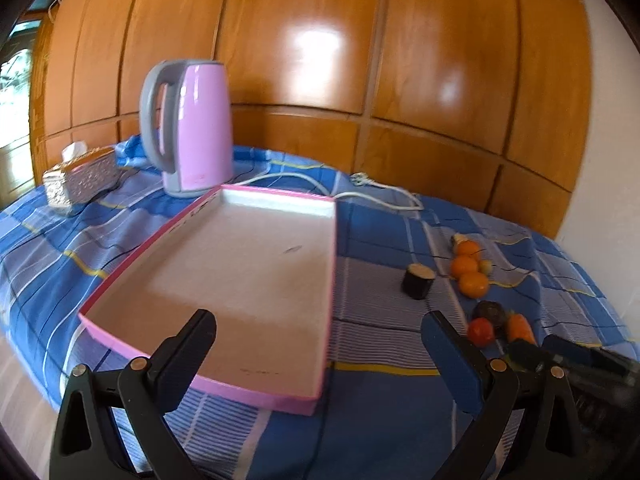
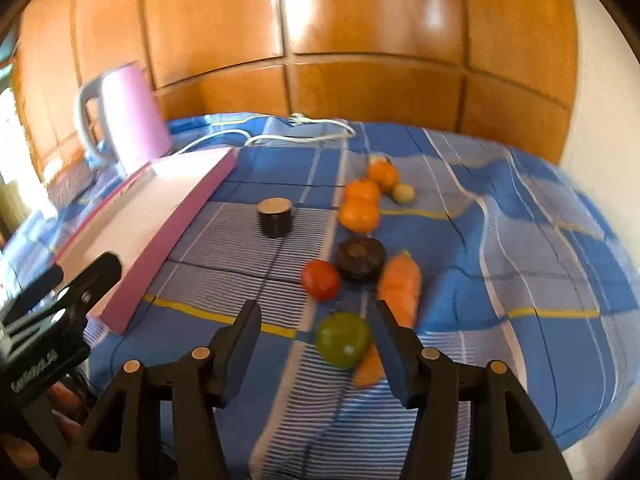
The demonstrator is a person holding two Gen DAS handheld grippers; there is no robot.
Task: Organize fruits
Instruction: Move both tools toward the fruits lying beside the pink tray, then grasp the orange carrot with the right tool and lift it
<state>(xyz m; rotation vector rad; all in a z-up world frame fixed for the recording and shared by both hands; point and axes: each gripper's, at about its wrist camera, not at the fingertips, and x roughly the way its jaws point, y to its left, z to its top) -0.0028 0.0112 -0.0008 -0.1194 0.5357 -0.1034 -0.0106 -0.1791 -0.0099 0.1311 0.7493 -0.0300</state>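
Right tool (image 2: 316,328) gapes, seemingly untouching, around green fruit (image 2: 343,338) beside tray (image 2: 176,224).

Hardly any writing can be read

On the black gripper body (image 2: 38,344) at the lower left of the right wrist view, well to the left of that claw's own fingers, stands pale lettering, too blurred to spell out for sure. The pink tray (image 1: 132,254) ahead of the left claw bears dark marks on its left inner wall and near its front edge; they are too small to read.
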